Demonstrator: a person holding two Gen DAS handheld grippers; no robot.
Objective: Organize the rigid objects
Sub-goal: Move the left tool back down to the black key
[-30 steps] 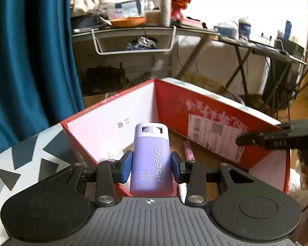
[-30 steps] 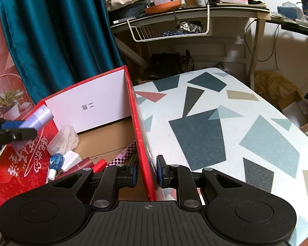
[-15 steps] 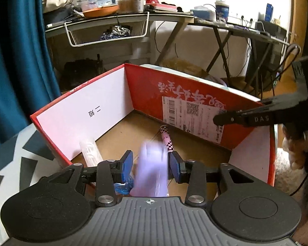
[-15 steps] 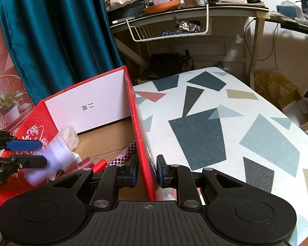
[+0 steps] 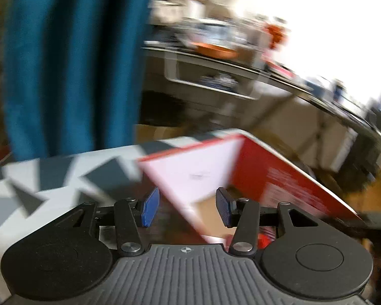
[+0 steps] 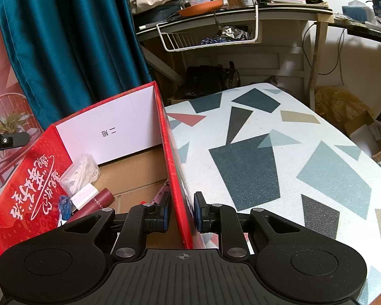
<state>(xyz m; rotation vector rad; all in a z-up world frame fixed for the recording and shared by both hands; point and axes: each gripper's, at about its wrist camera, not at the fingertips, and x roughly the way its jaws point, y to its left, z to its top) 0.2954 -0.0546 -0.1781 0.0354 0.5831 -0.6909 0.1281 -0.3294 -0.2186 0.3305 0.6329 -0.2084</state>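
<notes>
The left wrist view is blurred by motion. My left gripper (image 5: pixel 186 207) hangs over the near corner of the red cardboard box (image 5: pixel 279 183), its jaws opening and nothing between the blue pads. My right gripper (image 6: pixel 181 211) is shut on the box's right wall (image 6: pixel 170 152), one pad on each side. Inside the box lie a clear bag of cotton swabs (image 6: pixel 81 170), a dark red tube (image 6: pixel 101 198), a small white item (image 6: pixel 85 194) and a blue-capped item (image 6: pixel 64 204). The purple bottle is not visible in either view.
The box sits on a white table (image 6: pixel 279 152) patterned with grey and teal shapes. A teal curtain (image 6: pixel 63 50) hangs behind it. A cluttered desk with a wire basket (image 6: pixel 210 35) stands farther back. A black part of the left gripper (image 6: pixel 7 139) shows at the far left.
The left gripper let go of the purple bottle over the box, then swung away to the left and rolled, with its jaws wider. The right gripper has kept its hold on the box wall.
</notes>
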